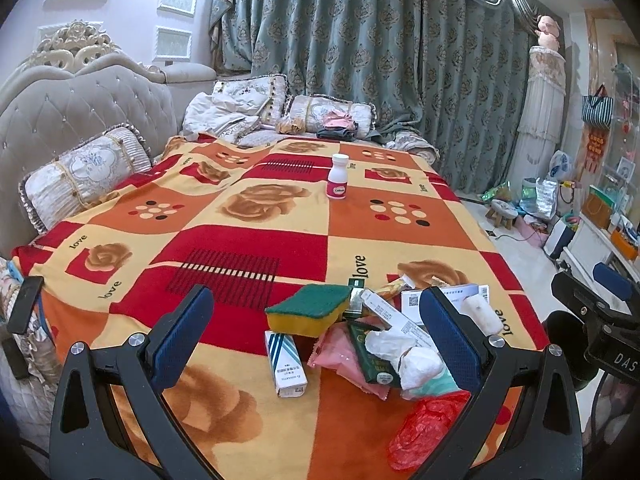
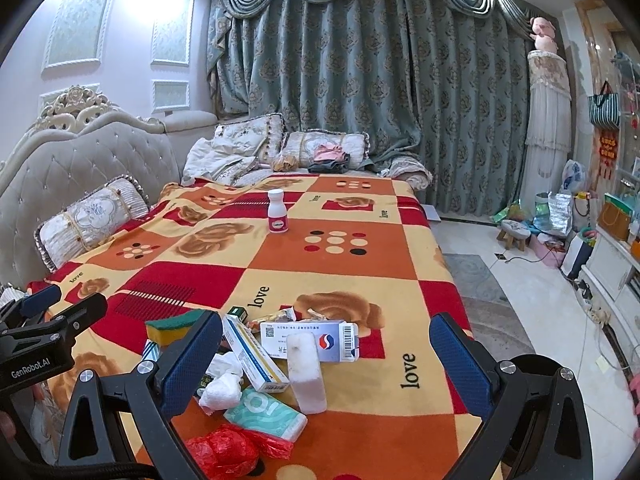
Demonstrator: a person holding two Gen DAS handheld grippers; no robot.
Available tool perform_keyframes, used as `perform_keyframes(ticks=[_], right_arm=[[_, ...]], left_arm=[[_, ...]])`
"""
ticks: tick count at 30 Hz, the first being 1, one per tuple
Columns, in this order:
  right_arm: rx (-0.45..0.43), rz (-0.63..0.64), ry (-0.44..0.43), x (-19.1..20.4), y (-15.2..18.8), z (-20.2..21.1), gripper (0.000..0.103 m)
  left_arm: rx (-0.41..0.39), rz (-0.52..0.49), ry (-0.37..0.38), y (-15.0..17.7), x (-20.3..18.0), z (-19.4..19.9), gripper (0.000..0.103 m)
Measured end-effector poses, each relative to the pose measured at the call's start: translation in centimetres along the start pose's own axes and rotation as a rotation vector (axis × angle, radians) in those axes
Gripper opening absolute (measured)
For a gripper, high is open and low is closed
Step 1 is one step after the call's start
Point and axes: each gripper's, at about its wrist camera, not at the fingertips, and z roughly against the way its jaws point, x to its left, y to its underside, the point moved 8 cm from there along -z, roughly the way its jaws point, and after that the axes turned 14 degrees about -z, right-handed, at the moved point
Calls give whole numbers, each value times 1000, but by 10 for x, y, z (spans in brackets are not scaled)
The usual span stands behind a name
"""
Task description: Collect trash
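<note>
Your left hand-held gripper (image 1: 316, 344) hangs over the near edge of the bed with its jaws spread wide and nothing between them; your right hand-held gripper (image 2: 326, 364) is likewise spread and empty. Between them the trash lies heaped on the checked blanket (image 1: 248, 240). Closest to you sits a crumpled red plastic bag (image 2: 224, 454), touching a teal tissue pack (image 2: 266, 416). Beside these lie white crumpled tissue (image 2: 222, 390), a white foam block (image 2: 306, 372), a long yellow-and-white box (image 2: 254, 356) and a flat white carton with a barcode (image 2: 316, 340). Left of the heap you have a green-and-yellow sponge (image 1: 308, 310), a blue-striped box (image 1: 285, 362), a pink wrapper (image 1: 340, 356) and a dark green box (image 1: 370, 354). Well apart, a white pill bottle (image 1: 338, 177) stands upright mid-bed.
</note>
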Motion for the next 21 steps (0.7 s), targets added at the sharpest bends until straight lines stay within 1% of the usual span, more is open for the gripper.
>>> perform_keyframes(ticks=[21], right_arm=[[24, 9, 0, 2, 6, -5, 103]], left_arm=[[9, 3, 0, 3, -1, -5, 102]])
